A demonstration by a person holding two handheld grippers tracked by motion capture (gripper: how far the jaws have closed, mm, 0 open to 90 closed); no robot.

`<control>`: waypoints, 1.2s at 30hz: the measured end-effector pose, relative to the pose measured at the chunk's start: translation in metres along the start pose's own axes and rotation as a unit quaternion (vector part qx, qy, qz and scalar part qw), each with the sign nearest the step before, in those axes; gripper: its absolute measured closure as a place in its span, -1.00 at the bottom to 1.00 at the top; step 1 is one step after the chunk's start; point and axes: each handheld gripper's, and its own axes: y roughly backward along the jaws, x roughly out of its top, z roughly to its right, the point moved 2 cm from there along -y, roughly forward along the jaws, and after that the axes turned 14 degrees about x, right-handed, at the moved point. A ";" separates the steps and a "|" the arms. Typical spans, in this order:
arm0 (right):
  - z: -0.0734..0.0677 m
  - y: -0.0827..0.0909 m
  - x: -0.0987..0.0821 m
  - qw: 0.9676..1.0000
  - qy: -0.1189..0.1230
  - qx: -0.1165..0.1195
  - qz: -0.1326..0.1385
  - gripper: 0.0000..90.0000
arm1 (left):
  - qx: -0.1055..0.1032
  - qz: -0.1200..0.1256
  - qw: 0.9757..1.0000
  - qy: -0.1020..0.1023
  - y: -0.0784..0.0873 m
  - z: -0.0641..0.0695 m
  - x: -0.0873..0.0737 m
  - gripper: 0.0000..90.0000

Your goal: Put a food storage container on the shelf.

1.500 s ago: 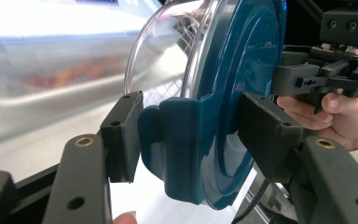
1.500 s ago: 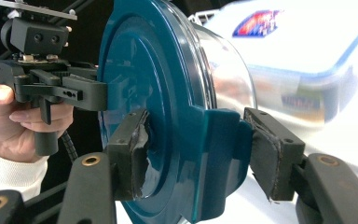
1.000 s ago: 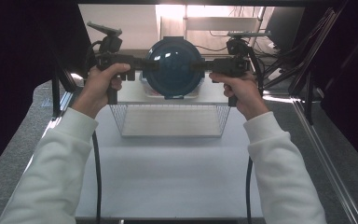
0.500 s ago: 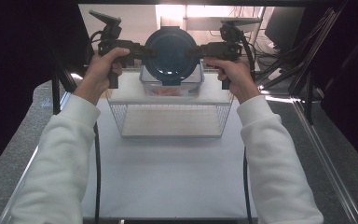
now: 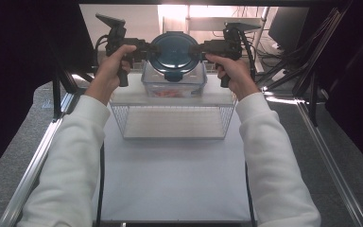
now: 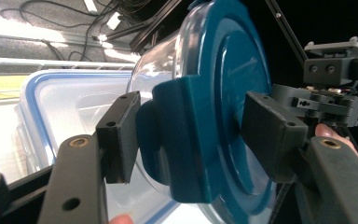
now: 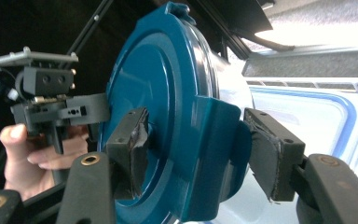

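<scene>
Tongs (image 5: 146, 48) and tongs (image 5: 196, 47) clamp round, glossy blue-lidded container (image 5: 174, 49).

A white bench (image 5: 170, 179) sits between grey speckled floor (image 5: 9, 156) strips; bright light (image 5: 203, 10) glares at twelve o'clock, darkness flanking.

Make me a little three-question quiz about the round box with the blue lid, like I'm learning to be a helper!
1. True or false: the round clear container with the blue lid stands in the wire mesh basket.
2. What does the left gripper squeeze? A) a cable B) a blue lid clip C) the basket
3. Fill in: the right gripper grips the lid's opposite ____.

Key: 1 false, both grippers hold it up over the clear rectangular box; 2 B; 3 clip.
</scene>
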 end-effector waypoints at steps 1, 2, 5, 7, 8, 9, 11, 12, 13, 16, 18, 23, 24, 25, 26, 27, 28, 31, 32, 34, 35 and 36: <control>0.004 -0.001 0.001 1.000 -0.009 0.002 0.002 -0.07 | -0.001 -0.002 1.000 0.001 -0.001 -0.001 0.000 -0.16; 0.005 -0.001 0.001 1.000 -0.017 0.003 0.002 -0.07 | -0.001 -0.004 1.000 0.005 -0.003 -0.003 0.000 -0.17; 0.009 -0.003 0.002 0.999 -0.032 0.004 0.009 -0.07 | -0.012 -0.001 1.000 0.015 -0.006 -0.008 -0.001 -0.19; 0.012 -0.005 0.002 0.999 -0.038 0.005 0.016 -0.07 | -0.014 0.000 1.000 0.017 -0.007 -0.010 -0.001 -0.20; 0.013 -0.005 0.002 0.999 -0.039 0.005 0.018 -0.07 | -0.015 0.002 1.000 0.017 -0.007 -0.010 -0.002 -0.20; 0.013 -0.005 0.002 0.999 -0.040 0.005 0.021 -0.07 | -0.014 0.004 1.000 0.016 -0.008 -0.010 -0.002 -0.21; 0.013 -0.005 0.001 0.999 -0.043 0.006 0.025 -0.07 | -0.009 0.006 1.000 0.010 -0.009 -0.008 -0.002 -0.25; 0.014 -0.005 0.001 0.999 -0.044 0.006 0.029 -0.08 | -0.006 0.006 1.000 0.005 -0.009 -0.007 -0.002 -0.29; 0.013 -0.006 0.001 0.999 -0.044 0.003 0.032 -0.09 | 0.001 0.006 1.000 0.002 -0.010 -0.007 -0.002 -0.36; 0.009 -0.006 0.000 0.998 -0.018 -0.028 0.047 -0.36 | 0.010 0.018 1.000 0.005 -0.008 -0.009 -0.001 -0.62; 0.005 -0.003 0.000 0.998 -0.002 -0.031 0.057 -0.53 | 0.028 0.040 0.999 -0.009 -0.001 -0.008 -0.003 -0.69; -0.009 0.023 -0.011 0.995 0.081 -0.023 0.061 -0.57 | 0.047 0.079 0.994 -0.057 0.022 0.001 -0.019 -0.71; -0.014 0.032 -0.018 0.991 0.114 -0.029 0.056 -0.55 | 0.053 0.087 0.992 -0.069 0.028 0.004 -0.025 -0.72; -0.017 0.039 -0.024 0.988 0.138 -0.043 0.048 -0.55 | 0.058 0.092 0.991 -0.079 0.032 0.006 -0.030 -0.72; -0.020 0.044 -0.029 0.986 0.152 -0.050 0.044 -0.55 | 0.063 0.099 0.989 -0.095 0.039 0.007 -0.039 -0.71; -0.023 0.053 -0.038 0.982 0.174 -0.055 0.040 -0.54 | 0.066 0.101 0.987 -0.102 0.043 0.008 -0.045 -0.71; -0.025 0.058 -0.044 0.981 0.184 -0.058 0.036 -0.53 | 0.068 0.108 0.986 -0.110 0.048 0.009 -0.053 -0.71; -0.028 0.077 -0.067 0.974 0.215 -0.059 0.031 -0.53 | 0.075 0.120 0.980 -0.139 0.064 0.009 -0.080 -0.70; -0.028 0.083 -0.075 0.973 0.220 -0.059 0.029 -0.53 | 0.076 0.123 0.979 -0.145 0.069 0.008 -0.090 -0.69; -0.026 0.092 -0.090 0.970 0.233 -0.063 0.022 -0.53 | 0.081 0.124 0.976 -0.160 0.076 0.005 -0.110 -0.67; -0.025 0.095 -0.098 0.969 0.239 -0.066 0.018 -0.53 | 0.080 0.125 0.975 -0.165 0.078 0.004 -0.120 -0.66; -0.024 0.099 -0.106 0.968 0.242 -0.068 0.014 -0.53 | 0.084 0.122 0.974 -0.172 0.080 0.002 -0.130 -0.66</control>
